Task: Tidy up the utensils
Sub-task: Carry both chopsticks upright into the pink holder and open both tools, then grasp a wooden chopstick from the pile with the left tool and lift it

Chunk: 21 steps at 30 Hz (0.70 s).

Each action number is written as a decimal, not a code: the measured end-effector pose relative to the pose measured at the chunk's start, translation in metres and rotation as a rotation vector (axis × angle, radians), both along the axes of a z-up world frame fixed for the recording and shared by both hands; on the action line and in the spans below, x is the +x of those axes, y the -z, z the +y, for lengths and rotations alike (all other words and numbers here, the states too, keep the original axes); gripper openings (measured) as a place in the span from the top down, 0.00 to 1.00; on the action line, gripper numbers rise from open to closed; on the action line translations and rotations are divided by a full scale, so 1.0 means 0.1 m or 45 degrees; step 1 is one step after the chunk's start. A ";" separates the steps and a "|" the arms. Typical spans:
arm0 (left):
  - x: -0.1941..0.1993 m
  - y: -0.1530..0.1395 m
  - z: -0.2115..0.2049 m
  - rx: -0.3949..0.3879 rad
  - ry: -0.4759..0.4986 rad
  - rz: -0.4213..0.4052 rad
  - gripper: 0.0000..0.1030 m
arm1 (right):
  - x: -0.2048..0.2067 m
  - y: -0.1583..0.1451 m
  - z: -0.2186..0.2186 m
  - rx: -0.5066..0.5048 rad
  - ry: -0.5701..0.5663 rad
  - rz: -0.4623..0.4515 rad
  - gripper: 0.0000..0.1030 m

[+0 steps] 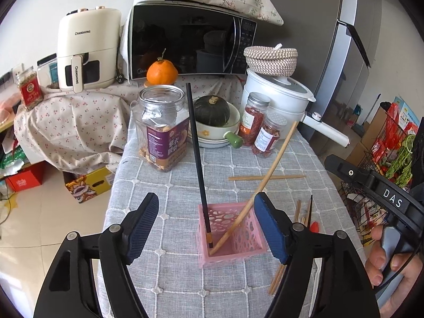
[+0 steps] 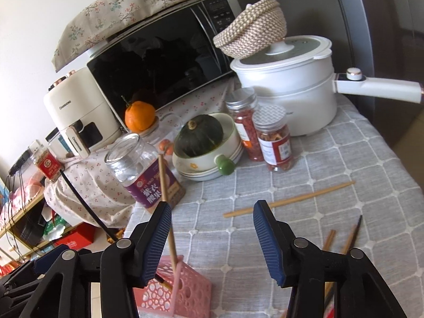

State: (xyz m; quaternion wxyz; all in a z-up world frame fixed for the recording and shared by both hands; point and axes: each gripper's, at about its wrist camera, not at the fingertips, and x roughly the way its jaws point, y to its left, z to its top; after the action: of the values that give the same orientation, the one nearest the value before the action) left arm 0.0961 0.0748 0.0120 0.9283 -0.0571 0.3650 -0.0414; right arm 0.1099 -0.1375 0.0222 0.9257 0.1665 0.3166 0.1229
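Observation:
A pink perforated holder [image 1: 233,241] stands on the grey checked tablecloth [image 1: 172,185]. In it lean a black chopstick [image 1: 197,159] and a wooden chopstick [image 1: 265,182]. My left gripper [image 1: 206,228] is open and empty, its jaws on either side of the holder. Another wooden chopstick [image 1: 267,177] lies flat behind it. Several more chopsticks [image 1: 302,216] lie at the right. In the right wrist view my right gripper [image 2: 212,241] is open and empty above the cloth, with the holder [image 2: 180,288] at its left jaw, the flat chopstick [image 2: 288,200] ahead and the loose chopsticks [image 2: 349,235] at right.
Behind stand a nut jar [image 1: 161,127], a bowl with a green squash [image 1: 212,111], two spice jars [image 1: 261,124], a white electric pot [image 1: 278,95] with a woven basket [image 1: 270,59], an orange [image 1: 161,71], a microwave [image 1: 190,39] and an air fryer [image 1: 87,50]. A wire rack [image 1: 376,180] stands right.

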 end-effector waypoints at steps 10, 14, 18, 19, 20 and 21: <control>-0.15 0.04 -0.32 0.027 0.074 0.084 0.20 | -0.21 0.09 -0.43 -0.095 0.039 0.130 0.29; -0.18 0.06 -0.49 0.047 0.111 0.102 0.20 | -0.27 0.13 -0.56 -0.117 0.051 0.171 0.25; -0.20 0.07 -0.68 0.059 0.148 0.112 0.19 | -0.31 0.19 -0.69 -0.137 0.063 0.221 0.22; -0.20 0.07 -0.74 0.059 0.158 0.113 0.19 | -0.31 0.21 -0.73 -0.146 0.071 0.238 0.21; -0.20 0.08 -0.79 0.062 0.169 0.114 0.20 | -0.31 0.23 -0.77 -0.155 0.081 0.257 0.21; -0.20 0.09 -0.85 0.067 0.182 0.117 0.19 | -0.31 0.26 -0.82 -0.161 0.092 0.277 0.21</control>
State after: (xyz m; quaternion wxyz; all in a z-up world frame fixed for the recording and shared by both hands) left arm 0.0766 -0.0106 0.0032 0.9065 -0.0084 0.4112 -0.0951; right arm 0.0788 -0.2190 -0.0034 0.8984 0.1315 0.4160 0.0506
